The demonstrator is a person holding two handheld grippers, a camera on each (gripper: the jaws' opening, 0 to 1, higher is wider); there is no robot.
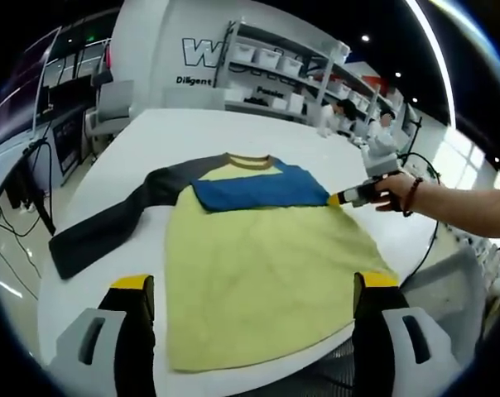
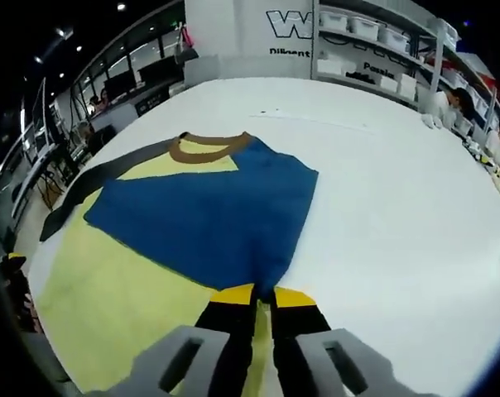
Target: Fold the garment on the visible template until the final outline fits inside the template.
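Shirt [image 1: 266, 273]: yellow body spread flat on the white bench [image 1: 192, 136], brown collar [image 1: 250, 162] at the far end, hem close to the near bench edge.
Blue sleeve [image 1: 262, 188]: folded across the chest below the collar, lying over the yellow cloth; in the right gripper view [image 2: 209, 219] a broad blue panel tapering toward the gripper.
Dark sleeve [image 1: 109, 223]: stretched out flat to the left of the body, reaching toward the left bench edge, unfolded.
Left gripper [image 1: 254, 289]: 2 black jaws with yellow tips spread wide apart, released, nothing between them; poised above the hem end of the shirt, 1 jaw off each side of the yellow body.
Right gripper [image 2: 265, 294]: jaws clenched close together on the narrow end of the blue sleeve, yellow tips just at the blue cloth's edge; in the left gripper view [image 1: 349, 197] at the right tip of the blue sleeve, held by a hand [image 1: 395, 192] with a bead bracelet.
Background: shelves [image 1: 291, 66] with white bins behind the bench, seated people at the far right, office chair [image 1: 113, 103] at the left.
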